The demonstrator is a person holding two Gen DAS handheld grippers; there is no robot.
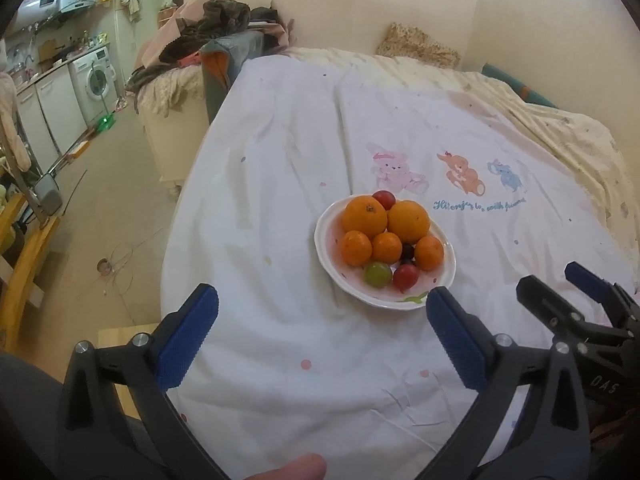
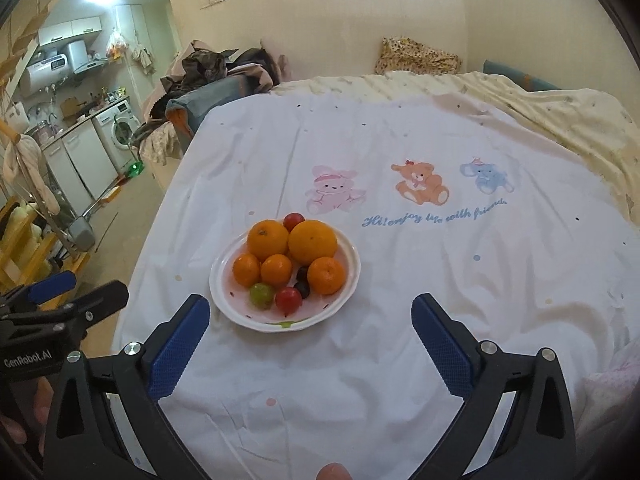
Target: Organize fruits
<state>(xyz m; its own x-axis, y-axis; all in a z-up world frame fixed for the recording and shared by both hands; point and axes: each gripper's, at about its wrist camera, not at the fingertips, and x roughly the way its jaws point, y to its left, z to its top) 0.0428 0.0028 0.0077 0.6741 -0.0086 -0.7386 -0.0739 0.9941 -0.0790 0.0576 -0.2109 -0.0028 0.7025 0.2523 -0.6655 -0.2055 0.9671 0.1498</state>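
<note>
Cloth, glaze and rubbery pads

A glossy white plate [image 2: 224, 300] is resting on wrinkled matt sheet [image 2: 400, 280]; the fingers [image 2: 176, 352] are showing textured blue pads.

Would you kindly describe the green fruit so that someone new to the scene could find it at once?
Start at the white sheet with the cartoon animals; the white plate of fruit lies on it. The green fruit sits at the plate's near edge, in front of the small oranges and beside a red fruit. It is the only green piece there.
</note>
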